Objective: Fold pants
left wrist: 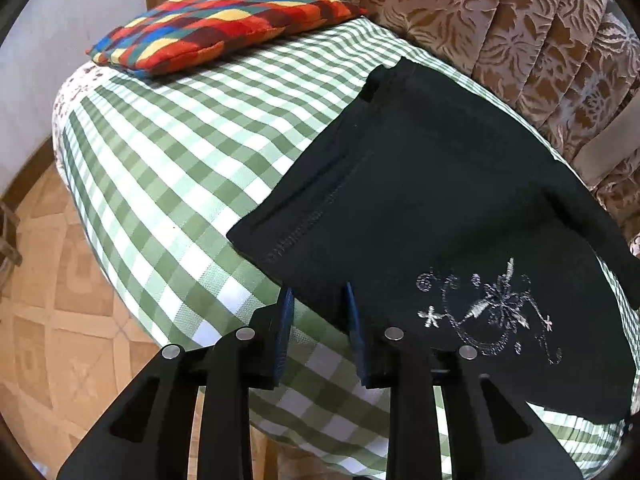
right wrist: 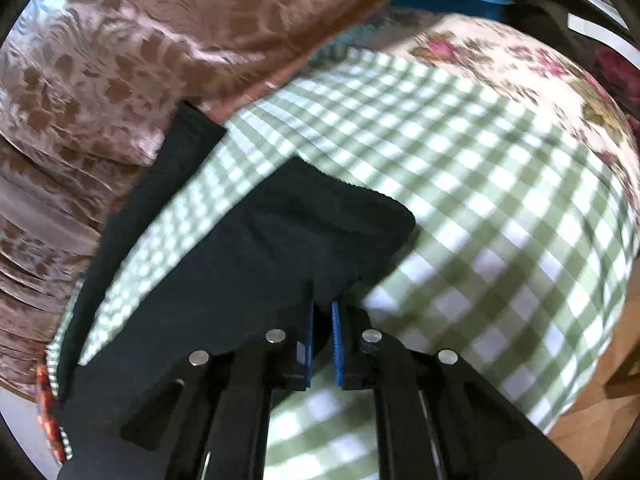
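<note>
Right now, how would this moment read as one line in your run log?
task: fold pants | left gripper: open at edge of black pants | right gripper: narrow gap, grip unclear | surface: green checked sheet

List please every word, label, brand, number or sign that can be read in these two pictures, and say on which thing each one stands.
There is no readable text in either view.
The black pants carry only a silver embroidered flower motif, not letters.
The checked cloth, the colourful pillow and the floral curtain show patterns only.
The right wrist view is blurred by motion; nothing written can be seen there.
</note>
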Demonstrator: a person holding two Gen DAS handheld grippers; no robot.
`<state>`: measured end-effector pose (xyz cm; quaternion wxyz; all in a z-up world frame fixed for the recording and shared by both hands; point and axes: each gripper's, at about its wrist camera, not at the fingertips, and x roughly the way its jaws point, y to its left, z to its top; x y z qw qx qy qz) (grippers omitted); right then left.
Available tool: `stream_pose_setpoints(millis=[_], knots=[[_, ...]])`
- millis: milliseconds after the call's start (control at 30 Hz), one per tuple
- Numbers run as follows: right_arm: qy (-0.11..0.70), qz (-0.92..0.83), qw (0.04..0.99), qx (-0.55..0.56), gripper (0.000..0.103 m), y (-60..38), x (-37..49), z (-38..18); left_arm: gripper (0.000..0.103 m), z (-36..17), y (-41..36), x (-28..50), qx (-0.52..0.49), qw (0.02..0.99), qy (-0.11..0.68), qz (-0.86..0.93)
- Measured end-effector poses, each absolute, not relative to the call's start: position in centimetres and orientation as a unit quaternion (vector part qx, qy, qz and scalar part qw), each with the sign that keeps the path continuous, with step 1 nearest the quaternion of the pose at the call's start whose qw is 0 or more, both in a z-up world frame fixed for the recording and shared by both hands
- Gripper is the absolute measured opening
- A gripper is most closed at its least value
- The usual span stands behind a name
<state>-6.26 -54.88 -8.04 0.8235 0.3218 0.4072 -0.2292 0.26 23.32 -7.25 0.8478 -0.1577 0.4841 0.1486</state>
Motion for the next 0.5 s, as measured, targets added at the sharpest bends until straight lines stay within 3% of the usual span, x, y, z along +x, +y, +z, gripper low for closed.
stream_pose_setpoints(millis=[133, 200, 233, 300, 500], knots=[[0.415, -0.235, 0.830, 0.290, 0.008, -54.2, -6.1, -8.0, 0.025, -6.2, 23.6, 0.3, -0.142, 0.850, 0.482, 0.161], [0.418, -0.241, 0.831, 0.276, 0.017, -53.8, -5.9, -7.6, 0.025, -5.1, 24.3, -0.1, -0.132, 0.853, 0.469, 0.185], [0.417, -0.252, 0.832, 0.265, 0.034, -53.6, -6.2, -7.1, 0.025, -4.5, 24.6, -0.4, -0.132, 0.856, 0.460, 0.194], [0.403, -0.276, 0.840, 0.238, 0.055, -52.9, -6.8, -6.0, 0.025, -3.5, 25.3, -1.0, -0.147, 0.864, 0.439, 0.199], [0.381, -0.258, 0.875, 0.152, 0.063, -48.1, -7.1, -2.4, 0.025, -1.8, 23.1, -0.2, -0.137, 0.887, 0.408, 0.165]])
